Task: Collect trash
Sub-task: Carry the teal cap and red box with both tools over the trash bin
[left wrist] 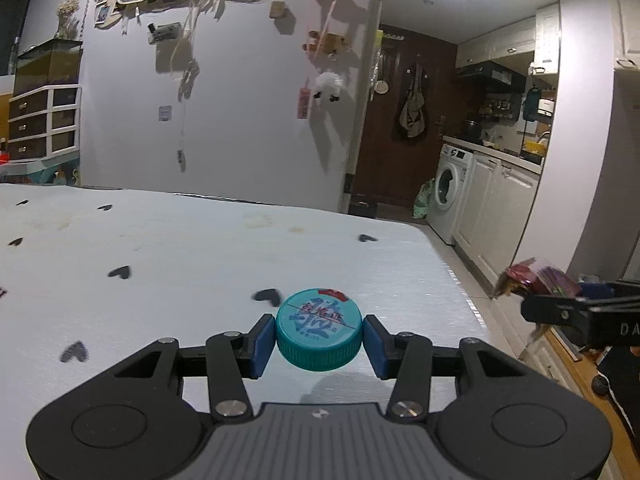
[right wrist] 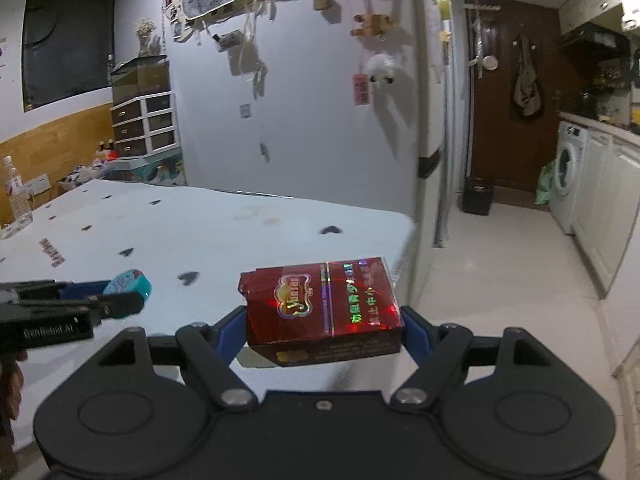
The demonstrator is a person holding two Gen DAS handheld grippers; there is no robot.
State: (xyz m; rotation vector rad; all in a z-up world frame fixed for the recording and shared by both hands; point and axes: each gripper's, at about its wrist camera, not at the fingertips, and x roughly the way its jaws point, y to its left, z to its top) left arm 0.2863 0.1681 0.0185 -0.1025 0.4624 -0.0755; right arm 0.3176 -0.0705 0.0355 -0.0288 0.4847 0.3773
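Pinching a teal bottle cap (left wrist: 319, 334) between its 2 blue fingers (left wrist: 260, 346), the left gripper (left wrist: 319, 340) holds it at lower centre of its view, printed top facing up and tilted toward the camera, above the white heart-print worktop (left wrist: 168, 248). The right gripper (right wrist: 325, 330) clamps a red cigarette pack (right wrist: 322, 306) at lower centre of its view, broad face up, long axis running left to right between the fingers, torn end at the left. The pack hangs over the worktop's right edge, with bare pale floor (right wrist: 508, 248) open at right toward the washing machine (right wrist: 568, 172).
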